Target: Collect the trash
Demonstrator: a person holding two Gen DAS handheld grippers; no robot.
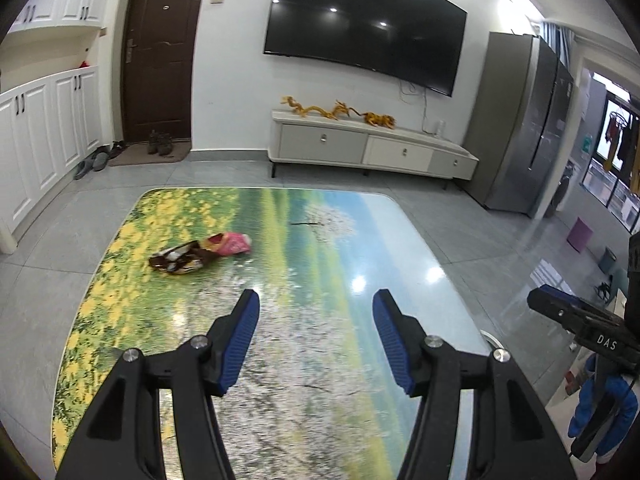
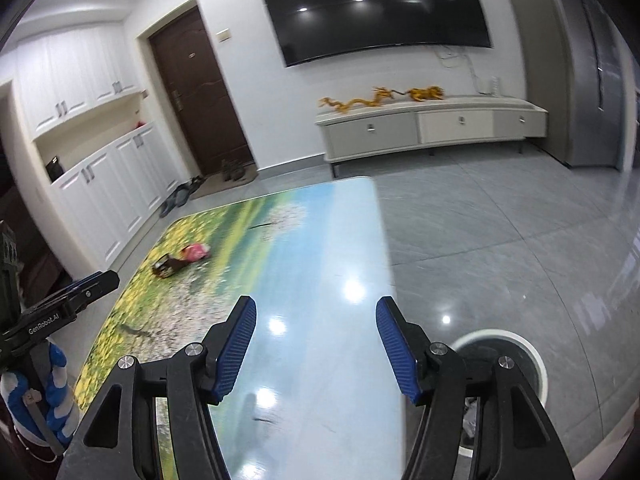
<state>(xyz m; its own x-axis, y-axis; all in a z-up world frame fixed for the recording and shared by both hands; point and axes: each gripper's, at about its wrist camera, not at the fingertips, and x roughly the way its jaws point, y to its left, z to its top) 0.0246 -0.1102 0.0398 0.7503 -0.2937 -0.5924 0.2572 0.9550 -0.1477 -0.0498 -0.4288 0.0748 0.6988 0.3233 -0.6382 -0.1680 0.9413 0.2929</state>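
A pink snack wrapper (image 1: 232, 243) and a brown and gold wrapper (image 1: 178, 261) lie together on the far left part of the landscape-printed table (image 1: 320, 248). In the right wrist view the pink wrapper (image 2: 195, 251) and the brown wrapper (image 2: 168, 267) show at the table's (image 2: 320, 240) left side. My left gripper (image 1: 316, 308) is open and empty above the table, nearer than the wrappers and to their right. My right gripper (image 2: 316, 312) is open and empty over the table's right edge. A white-rimmed round trash bin (image 2: 538, 360) stands on the floor right of the table, partly hidden by my right finger.
Grey tiled floor (image 2: 500, 220) surrounds the table. A white TV cabinet (image 1: 372, 148) with golden dragon figures stands under a wall TV. A grey fridge (image 1: 520, 128) is at the right, white cupboards (image 1: 36, 140) and a dark door at the left. Shoes lie by the door.
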